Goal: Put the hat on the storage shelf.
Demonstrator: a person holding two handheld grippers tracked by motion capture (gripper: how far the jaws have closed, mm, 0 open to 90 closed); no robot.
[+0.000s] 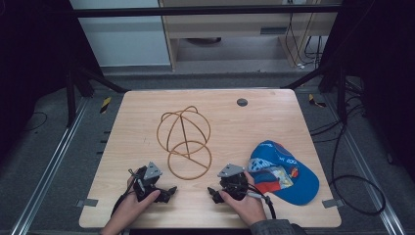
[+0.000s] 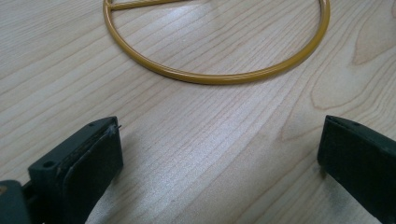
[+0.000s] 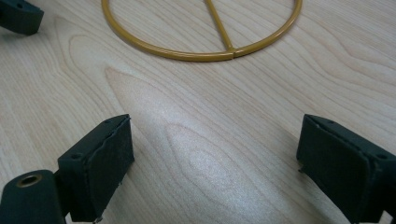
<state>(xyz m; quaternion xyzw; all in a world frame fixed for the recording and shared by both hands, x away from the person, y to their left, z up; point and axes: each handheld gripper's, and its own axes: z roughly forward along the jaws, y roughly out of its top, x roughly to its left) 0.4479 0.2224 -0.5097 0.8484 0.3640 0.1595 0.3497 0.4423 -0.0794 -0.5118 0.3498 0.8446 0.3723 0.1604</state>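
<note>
The left tongs (image 1: 169,192) are wide open with nothing in them, low over the wooden bench (image 1: 274,117) near its front edge, and the right tongs (image 1: 213,192) beside them are wide open and empty too. Just past both tongs sits a gold wire stand (image 1: 184,142) shaped like a round head, and its flat bottom ring (image 2: 219,74) lies on the bench right in front of the black jaws. A blue cap (image 1: 283,172) with bright red and white pictures lies on the bench close to the right hand (image 1: 247,205).
</note>
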